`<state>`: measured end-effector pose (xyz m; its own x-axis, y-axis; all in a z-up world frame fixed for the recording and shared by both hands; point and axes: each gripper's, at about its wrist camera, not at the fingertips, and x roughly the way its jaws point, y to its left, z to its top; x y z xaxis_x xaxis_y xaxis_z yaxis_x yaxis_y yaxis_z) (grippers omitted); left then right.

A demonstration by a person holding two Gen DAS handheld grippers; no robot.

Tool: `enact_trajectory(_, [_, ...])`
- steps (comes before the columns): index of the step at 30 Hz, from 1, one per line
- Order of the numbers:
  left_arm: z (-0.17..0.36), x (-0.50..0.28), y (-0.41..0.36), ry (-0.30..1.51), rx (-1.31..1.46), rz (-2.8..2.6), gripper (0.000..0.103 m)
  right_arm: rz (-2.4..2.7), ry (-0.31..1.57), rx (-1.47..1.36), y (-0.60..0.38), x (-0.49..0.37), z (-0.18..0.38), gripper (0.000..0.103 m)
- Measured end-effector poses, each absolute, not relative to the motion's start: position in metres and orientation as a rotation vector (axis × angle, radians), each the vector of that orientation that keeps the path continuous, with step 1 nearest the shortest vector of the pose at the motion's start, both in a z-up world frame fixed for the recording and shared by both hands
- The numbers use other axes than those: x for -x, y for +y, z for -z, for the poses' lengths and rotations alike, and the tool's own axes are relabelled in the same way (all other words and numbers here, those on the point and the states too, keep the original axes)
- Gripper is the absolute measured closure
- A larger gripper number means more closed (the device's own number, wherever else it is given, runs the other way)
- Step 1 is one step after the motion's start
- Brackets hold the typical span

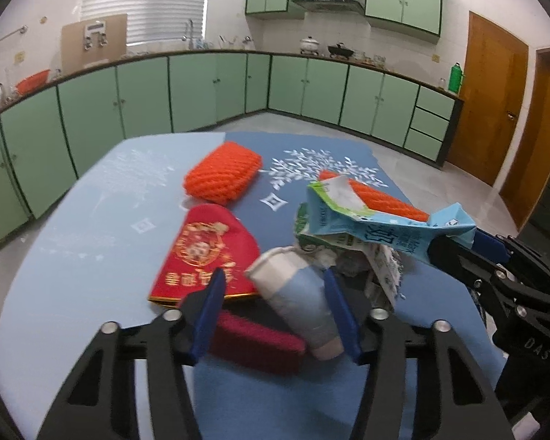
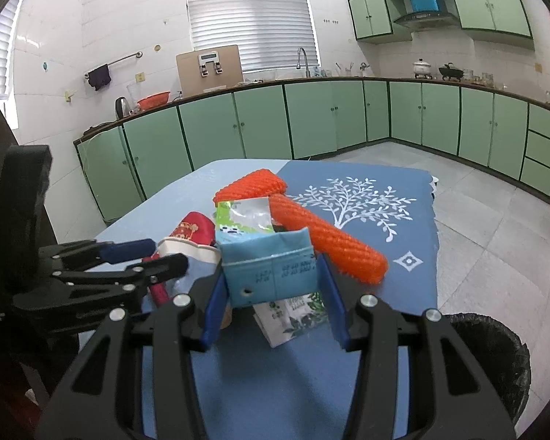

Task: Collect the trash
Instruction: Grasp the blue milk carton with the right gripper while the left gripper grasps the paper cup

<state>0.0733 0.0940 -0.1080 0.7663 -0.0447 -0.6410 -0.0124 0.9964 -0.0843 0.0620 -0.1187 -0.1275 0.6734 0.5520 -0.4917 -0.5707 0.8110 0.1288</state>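
A crushed blue milk carton (image 2: 267, 260) sits between the fingers of my right gripper (image 2: 273, 300), which is shut on it; it also shows in the left wrist view (image 1: 381, 225), held above the table. My left gripper (image 1: 275, 315) is open around a white and light-blue paper cup (image 1: 297, 293) lying on its side; the cup's rim shows in the right wrist view (image 2: 190, 249). A green-printed wrapper (image 2: 293, 311) lies under the carton. A red and gold packet (image 1: 205, 253) lies left of the cup.
Two orange mesh foam rolls (image 1: 222, 172) (image 2: 326, 242) lie on the blue tablecloth (image 2: 377, 198). A dark red block (image 1: 256, 341) lies under the left gripper. A black-lined bin (image 2: 495, 359) stands at the table's right. Green cabinets line the walls.
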Motion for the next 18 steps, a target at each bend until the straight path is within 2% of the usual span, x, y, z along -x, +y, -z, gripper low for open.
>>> enact_trajectory(7, [0.107, -0.074, 0.090, 0.677, 0.087, 0.014, 0.068, -0.643, 0.553, 0.028, -0.119, -0.064, 0.132, 0.058])
enact_trajectory(12, [0.094, -0.068, 0.091, 0.632, 0.078, 0.017, 0.085, -0.648, 0.545, 0.031, -0.118, -0.063, 0.127, 0.058])
enact_trajectory(18, [0.078, -0.061, 0.090, 0.592, 0.079, 0.029, 0.089, -0.642, 0.520, 0.031, -0.119, -0.059, 0.117, 0.058])
